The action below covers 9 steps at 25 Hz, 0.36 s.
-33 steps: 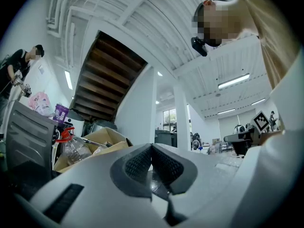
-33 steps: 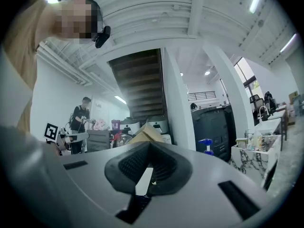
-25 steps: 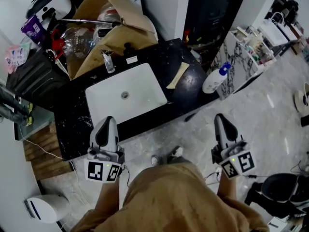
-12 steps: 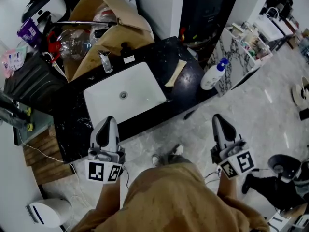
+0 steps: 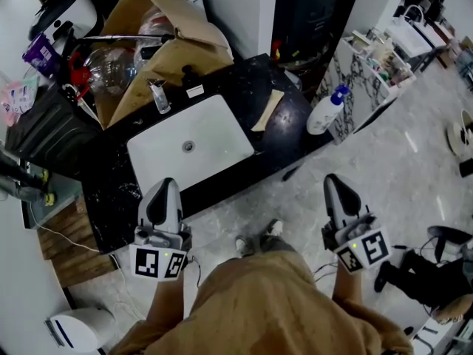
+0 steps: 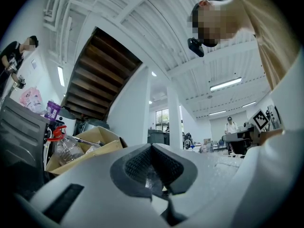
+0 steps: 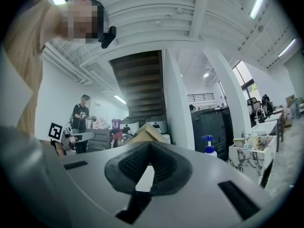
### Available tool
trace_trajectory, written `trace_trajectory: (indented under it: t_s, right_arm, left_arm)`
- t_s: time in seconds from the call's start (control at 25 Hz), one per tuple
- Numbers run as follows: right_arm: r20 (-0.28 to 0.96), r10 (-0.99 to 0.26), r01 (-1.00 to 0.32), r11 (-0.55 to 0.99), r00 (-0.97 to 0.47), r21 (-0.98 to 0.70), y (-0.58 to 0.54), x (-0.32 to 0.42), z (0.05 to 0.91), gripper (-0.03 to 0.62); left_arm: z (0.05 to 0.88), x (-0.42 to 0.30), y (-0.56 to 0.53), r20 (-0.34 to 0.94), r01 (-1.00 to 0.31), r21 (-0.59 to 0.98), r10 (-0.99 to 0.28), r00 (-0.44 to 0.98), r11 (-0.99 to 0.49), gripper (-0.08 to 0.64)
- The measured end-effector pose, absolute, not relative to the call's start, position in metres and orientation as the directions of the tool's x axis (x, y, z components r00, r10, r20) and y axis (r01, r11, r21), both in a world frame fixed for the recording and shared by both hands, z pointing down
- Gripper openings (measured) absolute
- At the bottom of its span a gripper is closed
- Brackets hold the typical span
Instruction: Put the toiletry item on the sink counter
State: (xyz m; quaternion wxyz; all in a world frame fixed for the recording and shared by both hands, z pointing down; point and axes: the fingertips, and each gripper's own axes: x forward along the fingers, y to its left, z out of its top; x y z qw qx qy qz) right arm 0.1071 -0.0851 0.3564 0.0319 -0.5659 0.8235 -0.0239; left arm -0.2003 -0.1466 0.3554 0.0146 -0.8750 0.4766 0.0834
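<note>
A white bottle with a blue pump [image 5: 325, 115] stands at the right end of the black sink counter [image 5: 284, 143]; its blue top also shows in the right gripper view [image 7: 206, 146]. The white basin [image 5: 191, 148] lies in the middle of the counter. My left gripper [image 5: 164, 188] hangs in front of the counter's near edge, jaws shut and empty, and its pads meet in the left gripper view [image 6: 152, 149]. Over the floor to the right, my right gripper [image 5: 335, 185] is well short of the bottle. Its pads [image 7: 150, 147] touch with nothing between them.
A faucet [image 5: 160, 95] stands behind the basin, and a flat tan strip [image 5: 267, 111] lies right of it. An open cardboard box of clutter [image 5: 159, 43] sits behind the counter, a marble shelf unit [image 5: 373, 72] to the right. A white appliance [image 5: 77, 328] is on the floor.
Both grippers keep their places. The head view has drifted slightly, so the counter sits a little higher and further left in the picture.
</note>
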Motion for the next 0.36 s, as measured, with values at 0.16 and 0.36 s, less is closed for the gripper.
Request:
trace_trajectory:
  t_s: [0.16, 0.36]
  right_arm:
    - [-0.028, -0.944, -0.939, 0.331, -0.330, -0.092, -0.083, 0.116, 0.357, 0.003]
    - [-0.034, -0.946, -0.941, 0.325, -0.323, -0.098, -0.080, 0.120, 0.358, 0.003]
  left_arm:
    - [0.351, -0.193, -0.149, -0.157, -0.826, 0.044, -0.820, 0.550, -0.562, 0.003]
    - [0.349, -0.189, -0.147, -0.157, -0.824, 0.031, -0.817, 0.556, -0.566, 0.003]
